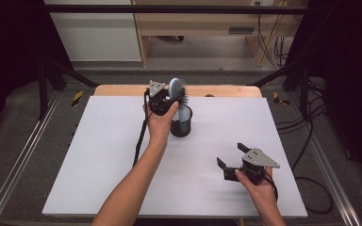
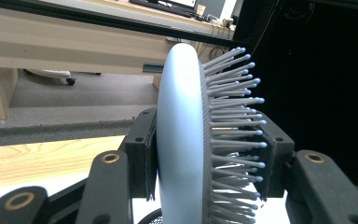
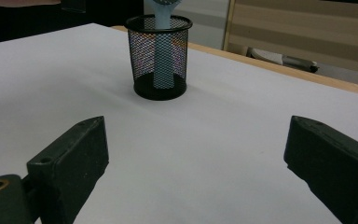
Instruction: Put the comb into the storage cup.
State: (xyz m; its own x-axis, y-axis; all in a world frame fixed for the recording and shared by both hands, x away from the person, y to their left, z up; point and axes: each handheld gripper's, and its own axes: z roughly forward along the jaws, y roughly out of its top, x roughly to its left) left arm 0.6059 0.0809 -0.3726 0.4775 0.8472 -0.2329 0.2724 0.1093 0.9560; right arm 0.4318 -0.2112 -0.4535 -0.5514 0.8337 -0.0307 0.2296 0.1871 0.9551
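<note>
A: Location of the hairbrush (image 1: 176,88)?

B: It stands handle-down in the black mesh cup (image 1: 181,123) at the far middle of the white table (image 1: 99,160). The right gripper view shows the pale blue handle reaching the bottom of the cup. The head rises above the rim.

A: State of the left gripper (image 1: 166,100)?

B: Clamped on the brush head. In the left gripper view one jaw presses the smooth rounded back and the other bears on the bristles (image 2: 233,116), which sit between that pad and the head. The hand holds it over the cup.

A: Handling properties?

B: Judging by appearance: light, hard plastic body, stiff enough to lift by the head. The back is smooth and curved, so it may slip. The bristle side gives under pressure, so the grip is springy and the brush could twist. The neck or the handle would offer firmer hold, but the handle is inside the cup.

A: The cup?

B: Light wire mesh, likely to tip or lift along if the handle drags on the rim. A straight vertical pull is advisable.

A: State of the right gripper (image 1: 232,157)?

B: Jaws spread wide, nothing between them. It rests low over the near right of the table, well apart from the cup and pointed toward it.
</note>
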